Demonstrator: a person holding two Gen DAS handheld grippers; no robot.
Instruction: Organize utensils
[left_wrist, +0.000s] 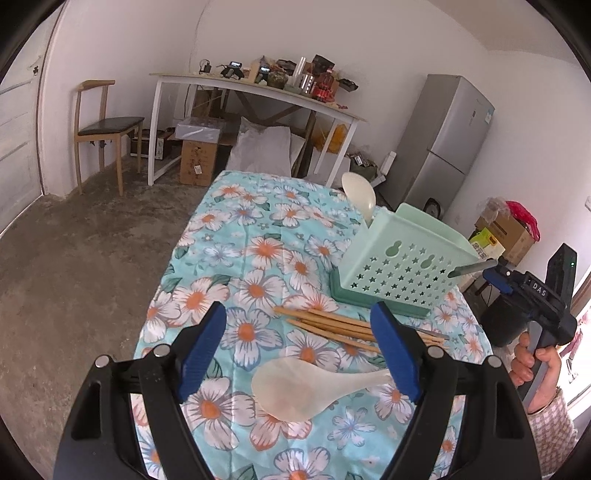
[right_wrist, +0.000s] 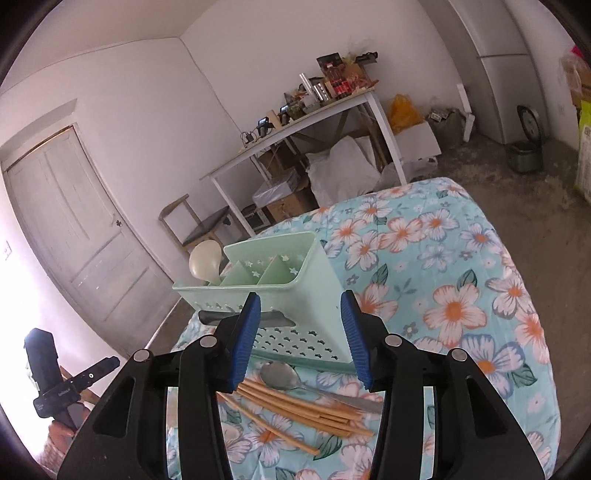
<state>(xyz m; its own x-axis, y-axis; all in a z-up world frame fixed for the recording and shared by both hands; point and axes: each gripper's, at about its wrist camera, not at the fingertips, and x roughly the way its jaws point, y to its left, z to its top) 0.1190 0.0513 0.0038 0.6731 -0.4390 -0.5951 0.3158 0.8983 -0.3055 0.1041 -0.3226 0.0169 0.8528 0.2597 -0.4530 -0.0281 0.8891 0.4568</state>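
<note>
left gripper (left_wrist: 303, 350) wide open over rice paddle (left_wrist: 295, 387), gripping nothing | right gripper (right_wrist: 301, 336) loose, nothing held | chopsticks (right_wrist: 295, 408) and spoon (right_wrist: 280, 374) on tabletop (right_wrist: 461, 295) beside caddy (right_wrist: 273, 269)

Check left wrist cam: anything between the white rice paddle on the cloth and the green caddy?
Yes. In the left wrist view the bundle of wooden chopsticks lies on the cloth between the rice paddle and the caddy.
</note>
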